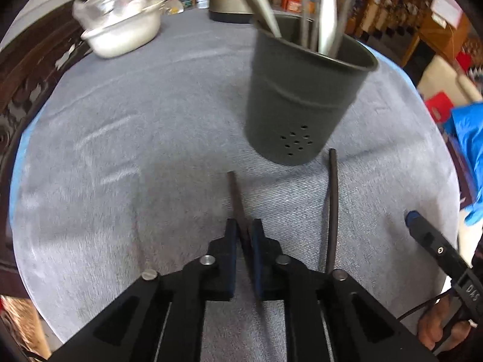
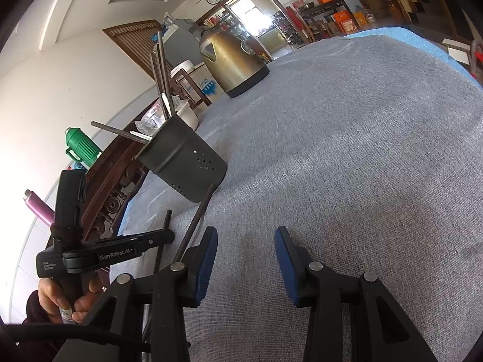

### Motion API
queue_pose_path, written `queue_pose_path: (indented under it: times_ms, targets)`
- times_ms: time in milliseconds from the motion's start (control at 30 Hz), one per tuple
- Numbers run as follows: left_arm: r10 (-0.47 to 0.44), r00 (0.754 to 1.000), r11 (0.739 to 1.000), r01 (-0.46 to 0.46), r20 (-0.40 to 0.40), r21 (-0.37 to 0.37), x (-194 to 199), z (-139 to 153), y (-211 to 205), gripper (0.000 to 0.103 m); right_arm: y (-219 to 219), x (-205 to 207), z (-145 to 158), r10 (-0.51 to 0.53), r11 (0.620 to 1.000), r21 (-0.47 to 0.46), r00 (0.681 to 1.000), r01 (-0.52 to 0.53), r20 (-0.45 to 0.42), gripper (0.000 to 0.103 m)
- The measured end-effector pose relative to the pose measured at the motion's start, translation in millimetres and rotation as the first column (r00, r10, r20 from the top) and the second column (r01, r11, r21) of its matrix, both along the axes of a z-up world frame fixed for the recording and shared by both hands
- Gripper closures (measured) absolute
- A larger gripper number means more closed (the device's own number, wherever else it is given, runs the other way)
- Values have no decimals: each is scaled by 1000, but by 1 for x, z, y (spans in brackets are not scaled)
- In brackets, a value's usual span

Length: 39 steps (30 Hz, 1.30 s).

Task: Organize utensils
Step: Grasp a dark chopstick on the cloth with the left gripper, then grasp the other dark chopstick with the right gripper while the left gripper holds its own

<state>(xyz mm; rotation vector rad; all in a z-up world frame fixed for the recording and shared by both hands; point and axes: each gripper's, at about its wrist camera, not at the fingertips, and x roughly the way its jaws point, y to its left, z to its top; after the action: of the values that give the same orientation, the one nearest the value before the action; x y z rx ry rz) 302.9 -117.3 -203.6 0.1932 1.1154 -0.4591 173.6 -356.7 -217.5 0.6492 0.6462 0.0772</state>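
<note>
Utensil holder [image 1: 305, 102] and kettle [image 2: 234, 63] stand ahead; cloth [image 2: 362, 150] rightward seems open.

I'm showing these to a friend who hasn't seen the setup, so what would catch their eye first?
Probably the dark utensil holder standing mid-table on the grey cloth, bristling with chopsticks and pale handles. Just in front of it, the left gripper is shut on one dark chopstick, with a second chopstick lying loose to its right. Behind, a brass-coloured kettle stands at the far edge, and the right gripper hangs open and empty.
</note>
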Motion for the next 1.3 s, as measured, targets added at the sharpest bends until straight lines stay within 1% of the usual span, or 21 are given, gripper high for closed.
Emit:
queue_pose_path:
  times_ms: [167, 300, 367, 433, 533, 600, 633, 700, 767, 833, 933, 967, 1000, 1067, 1133, 1300]
  targets:
    - [18, 1000, 998, -18, -5, -56, -7, -2, 22, 97, 3, 3, 4, 10, 1000, -17, 999, -10, -31, 59]
    - [28, 999, 996, -30, -16, -83, -12, -4, 33, 97, 13, 18, 16, 38, 999, 14, 996, -37, -79, 58]
    - [35, 999, 994, -37, -23, -100, -13, -5, 39, 97, 19, 26, 23, 50, 999, 11, 995, -49, -89, 58]
    - [37, 999, 992, -41, -29, -117, -15, -7, 47, 97, 28, 41, 28, 67, 998, -8, 989, -69, -135, 58]
    - [39, 998, 988, -44, -38, -146, -17, -10, 60, 97, 38, 60, 27, 98, 995, 13, 975, -98, -200, 59]
    - [41, 998, 984, -49, -48, -171, -17, -12, 67, 97, 50, 71, 28, 101, 994, -18, 967, -108, -233, 63]
    - [43, 998, 981, -52, -54, -186, -25, -15, 79, 97, 54, 75, 28, 101, 993, -30, 965, -111, -243, 63]
    - [47, 997, 974, -61, -69, -218, -25, -17, 87, 96, 65, 83, 25, 96, 992, -53, 953, -116, -286, 63]
    - [50, 995, 969, -68, -81, -237, -24, -18, 96, 96, 69, 89, 22, 88, 993, -52, 943, -110, -320, 64]
    - [49, 995, 968, -67, -83, -240, -28, -16, 96, 96, 75, 97, 17, 65, 993, -71, 929, -97, -365, 67]
    - [51, 994, 967, -72, -92, -243, -29, -17, 103, 96, 82, 103, 18, 34, 987, -131, 923, -91, -384, 71]
    - [52, 994, 968, -73, -94, -242, -20, -20, 101, 96, 85, 104, 18, 29, 985, -147, 920, -93, -392, 75]
    - [50, 994, 969, -72, -94, -238, -20, -21, 102, 96, 87, 106, 18, 21, 980, -172, 915, -98, -403, 80]
    - [51, 994, 970, -72, -97, -233, -21, -18, 100, 96, 91, 107, 17, 20, 972, -207, 911, -115, -412, 87]
    - [53, 993, 971, -75, -102, -229, -10, -19, 88, 96, 95, 109, 17, 40, 961, -233, 910, -148, -412, 87]
    - [59, 993, 974, -81, -107, -213, -6, -21, 86, 96, 91, 100, 16, 96, 946, -249, 910, -210, -403, 88]
